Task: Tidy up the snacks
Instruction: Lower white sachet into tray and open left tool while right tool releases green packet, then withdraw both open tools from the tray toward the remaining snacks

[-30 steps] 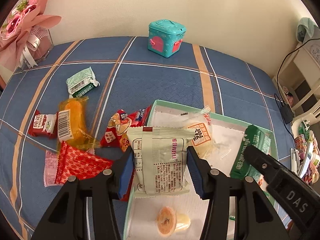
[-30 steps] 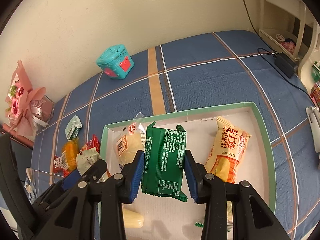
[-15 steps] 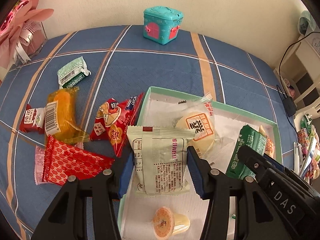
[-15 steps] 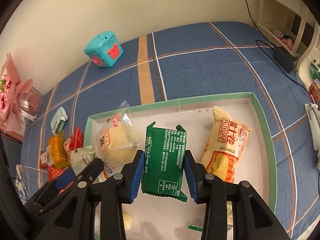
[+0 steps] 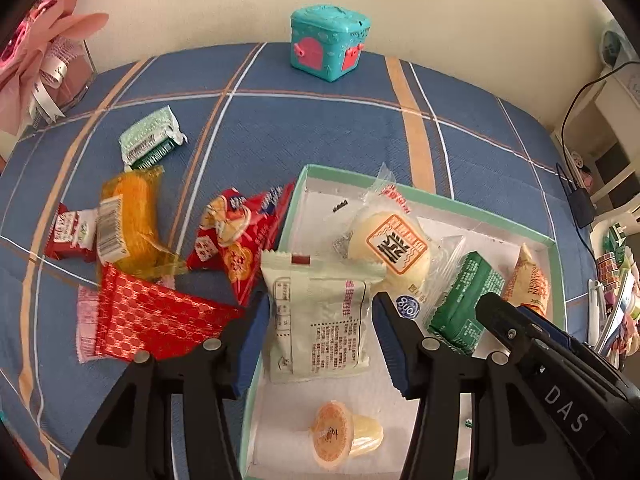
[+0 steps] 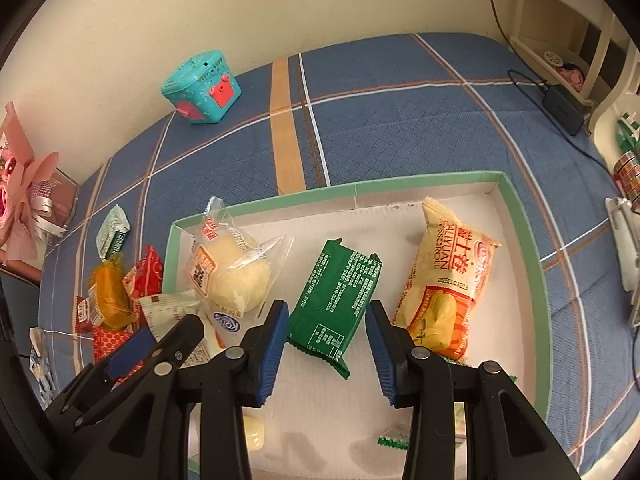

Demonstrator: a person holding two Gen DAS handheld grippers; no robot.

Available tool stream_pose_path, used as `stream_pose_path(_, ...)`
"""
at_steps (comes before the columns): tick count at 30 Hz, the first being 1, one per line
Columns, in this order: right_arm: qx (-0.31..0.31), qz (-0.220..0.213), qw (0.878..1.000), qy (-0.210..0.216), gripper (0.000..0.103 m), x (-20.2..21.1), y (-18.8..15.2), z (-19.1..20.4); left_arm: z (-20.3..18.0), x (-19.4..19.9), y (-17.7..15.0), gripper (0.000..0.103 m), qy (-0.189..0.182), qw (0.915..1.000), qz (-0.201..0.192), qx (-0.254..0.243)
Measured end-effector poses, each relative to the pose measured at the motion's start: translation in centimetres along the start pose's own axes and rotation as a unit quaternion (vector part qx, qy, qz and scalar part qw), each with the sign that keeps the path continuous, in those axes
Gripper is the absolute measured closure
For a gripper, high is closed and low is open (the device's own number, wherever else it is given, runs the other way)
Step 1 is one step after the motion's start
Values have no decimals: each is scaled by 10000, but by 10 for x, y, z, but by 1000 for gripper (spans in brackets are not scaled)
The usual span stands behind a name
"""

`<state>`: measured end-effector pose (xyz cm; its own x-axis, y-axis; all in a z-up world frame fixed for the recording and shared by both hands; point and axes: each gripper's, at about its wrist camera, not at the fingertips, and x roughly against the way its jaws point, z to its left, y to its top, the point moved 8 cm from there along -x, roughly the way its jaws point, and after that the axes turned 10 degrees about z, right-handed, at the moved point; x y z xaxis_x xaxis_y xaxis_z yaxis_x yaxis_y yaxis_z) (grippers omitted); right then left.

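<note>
On the quilted blue plaid bed [image 5: 320, 136], the loose pile at the left holds six crinkly wrappers: a pale green one [image 5: 150, 142], a translucent orange one [image 5: 128, 220], a small red one [image 5: 70, 234] half tucked under it, a pink one [image 5: 86, 320] mostly hidden beneath a glossy red patterned pouch [image 5: 156, 320], and a red printed pouch [image 5: 236, 240]. The left gripper [image 5: 320, 338] has its blue ribbed pads pressed against a matte cream packet [image 5: 320, 316], which hangs over the left rim of the shallow green-edged cardboard tray [image 6: 520, 216]. Inside the tray lie a round bun in clear film [image 6: 236, 276], a jelly cup [image 5: 340, 436] and a flat dark green packet [image 6: 332, 304], which sits between the spread pads of the right gripper [image 6: 326, 338], untouched by either. Further right is a yellow Swiss roll bag [image 6: 448, 280]; a small green wrapper [image 6: 394, 442] peeks out, mostly hidden.
</note>
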<state>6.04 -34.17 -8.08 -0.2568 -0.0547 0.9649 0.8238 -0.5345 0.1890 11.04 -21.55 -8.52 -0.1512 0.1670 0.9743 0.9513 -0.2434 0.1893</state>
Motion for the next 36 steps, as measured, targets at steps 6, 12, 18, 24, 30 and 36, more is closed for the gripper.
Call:
stream_pose_path(6,-14,12,9999,-147,47,21,-4,2,4,21,0,43,27,10000,-29,6)
stream_pose_path(12,50,-20,9998,-211,43,37,-11,4,8,40,-1,38,214,9996,-172,-40)
stream_pose_path(18,146,-68,9997,-196,41,48,-22,7,14,52,-8,36,340,9990,-268,-91)
stream_pose_path(24,222,-146,9994,-215,41,59,-31,11,20,64,-15,36,409,9984,-361,-119)
stream_pose_path(30,283,-268,9990,-200,41,72,-38,15,31,82,-17,36,542,9968,-574,-78)
stream_pose_path(36,319,-259,9989,-234,40,73,-39,17,43,87,-17,36,568,9965,-605,11)
